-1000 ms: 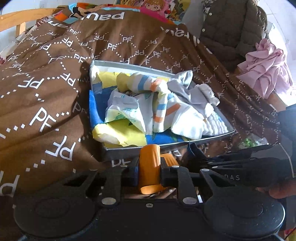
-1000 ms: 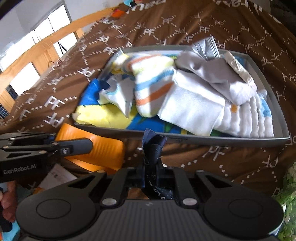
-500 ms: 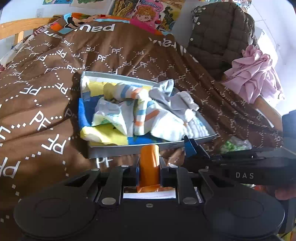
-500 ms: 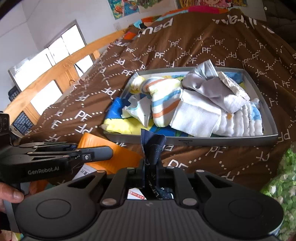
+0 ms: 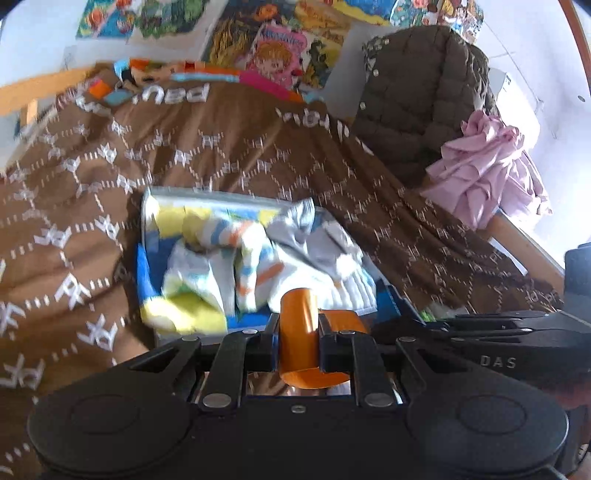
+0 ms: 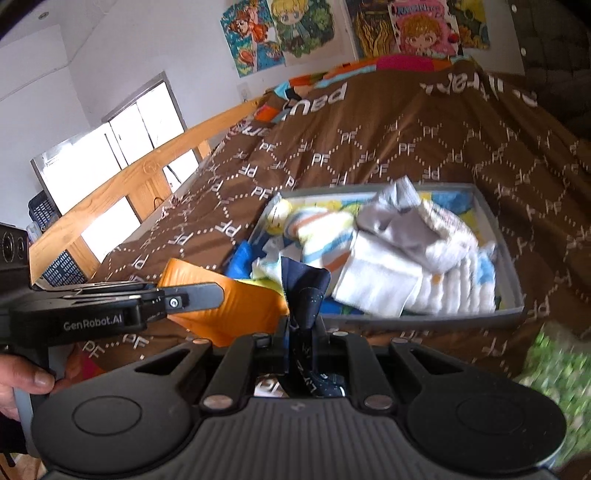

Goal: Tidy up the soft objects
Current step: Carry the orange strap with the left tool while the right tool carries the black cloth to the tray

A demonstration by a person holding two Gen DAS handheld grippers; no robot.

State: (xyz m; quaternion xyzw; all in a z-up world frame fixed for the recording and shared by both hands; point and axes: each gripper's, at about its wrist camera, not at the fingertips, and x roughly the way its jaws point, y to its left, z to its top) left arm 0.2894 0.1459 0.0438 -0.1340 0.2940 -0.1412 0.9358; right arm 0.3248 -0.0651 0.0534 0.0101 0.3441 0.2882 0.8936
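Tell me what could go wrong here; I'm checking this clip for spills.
The tray is already heaped with folded cloths, so more items may slide over its low wall. The left tongs pinch only part of the orange pouch, which could slip. The navy cloth in the right tongs dangles loosely and could snag.

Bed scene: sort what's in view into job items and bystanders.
Job:
left gripper, shut on orange padded pouch
right gripper, shut on navy cloth
grey tray of folded cloths

Just lying about:
brown bedspread
quilted jacket
pink garment
wall posters
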